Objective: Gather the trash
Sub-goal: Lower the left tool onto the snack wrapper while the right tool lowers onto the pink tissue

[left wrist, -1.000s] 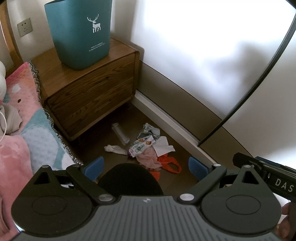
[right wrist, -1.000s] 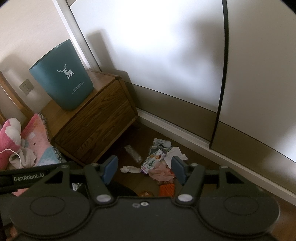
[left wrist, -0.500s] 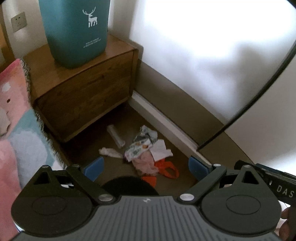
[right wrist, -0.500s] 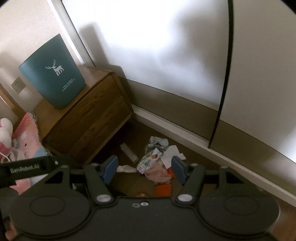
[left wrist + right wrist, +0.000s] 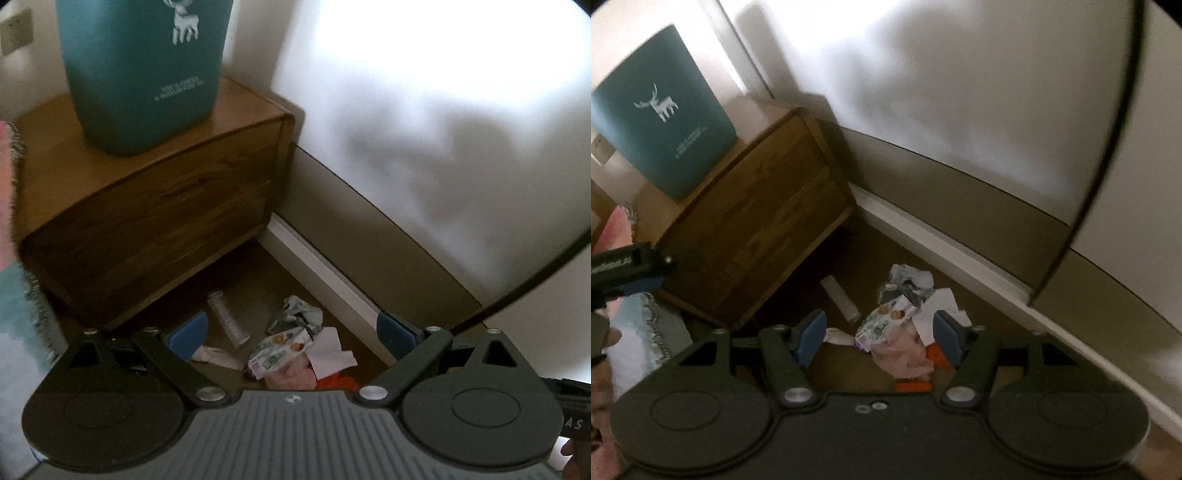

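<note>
In the lower middle of both frames, on the dark wooden floor beside the white baseboard, lay the small heap of trash: a printed snack wrapper, a crumpled pale pink plastic bag, white paper scraps, a crushed grey-white wrapper, a ribbed clear plastic tube, a white tissue and an orange piece. The left gripper hung above it with its blue fingers spread wide and holding nothing. The right gripper was also empty, its fingers moderately apart, framing the pink bag.

To do the pick well, I judged it best to go down on one item only, probably the loose bag or the wrapper, and to close on a raised fold, because flat paper would slip on the floor.

The teal plastic bin with a white deer stood on the brown wooden nightstand in the upper left, well apart from the heap. The nightstand corner and the pink and teal bedding at the left edge narrowed the space, and the heap was in shadow, so the two grippers could crowd each other.
</note>
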Motion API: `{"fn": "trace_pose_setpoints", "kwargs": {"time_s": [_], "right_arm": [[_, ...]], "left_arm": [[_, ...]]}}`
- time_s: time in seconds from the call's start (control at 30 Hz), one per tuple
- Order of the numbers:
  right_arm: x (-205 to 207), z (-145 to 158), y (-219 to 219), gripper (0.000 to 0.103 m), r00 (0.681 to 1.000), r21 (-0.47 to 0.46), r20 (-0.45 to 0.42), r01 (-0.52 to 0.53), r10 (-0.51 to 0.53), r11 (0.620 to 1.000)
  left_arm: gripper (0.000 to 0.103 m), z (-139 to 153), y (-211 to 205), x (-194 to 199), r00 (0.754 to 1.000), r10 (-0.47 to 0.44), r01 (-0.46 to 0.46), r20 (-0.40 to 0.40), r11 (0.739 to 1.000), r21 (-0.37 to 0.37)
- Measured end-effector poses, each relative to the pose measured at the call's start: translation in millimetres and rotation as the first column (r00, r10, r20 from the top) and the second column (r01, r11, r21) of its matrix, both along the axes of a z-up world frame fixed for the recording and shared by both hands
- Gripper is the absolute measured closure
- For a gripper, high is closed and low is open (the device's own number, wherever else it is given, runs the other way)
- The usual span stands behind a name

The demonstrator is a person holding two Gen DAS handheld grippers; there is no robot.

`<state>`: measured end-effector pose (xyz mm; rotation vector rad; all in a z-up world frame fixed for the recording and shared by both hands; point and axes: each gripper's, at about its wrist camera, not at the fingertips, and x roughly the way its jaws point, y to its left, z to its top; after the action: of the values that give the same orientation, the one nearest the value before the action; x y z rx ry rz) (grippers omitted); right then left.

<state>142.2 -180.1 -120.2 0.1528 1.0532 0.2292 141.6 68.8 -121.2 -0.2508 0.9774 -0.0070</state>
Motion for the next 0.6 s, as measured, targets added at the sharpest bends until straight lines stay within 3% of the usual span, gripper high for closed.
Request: {"fn": "trace_pose_setpoints", "kwargs": {"time_s": [0.1,0.23,0.3,0.6], "right_arm": [[21,-27,4,0.039,0.998,0.009,0.005,-0.062,0.062,0.998],[49,-69,9,0.039,0.991,0.052,-0.084,-0.101,0.105,0.994],[59,-88,14,0.039,0.985,0.06,-0.106,-0.128,0.134,0.99],[85,-196,46,0.04,0.932,-0.001,-0.176,-0.323,0.318,0.946]], "left_arm": [[0.004,-30,-2,25,0.999,-0.027,0.027,-0.02,1.0,0.015],[0.004,-75,-4,60,0.997,-0.049,0.053,-0.059,0.996,0.073],[0.004,-108,-4,77,0.993,-0.055,0.062,-0.107,0.996,0.067],[0.004,-226,-19,129,0.961,-0.177,0.198,-0.212,0.977,0.082]]}}
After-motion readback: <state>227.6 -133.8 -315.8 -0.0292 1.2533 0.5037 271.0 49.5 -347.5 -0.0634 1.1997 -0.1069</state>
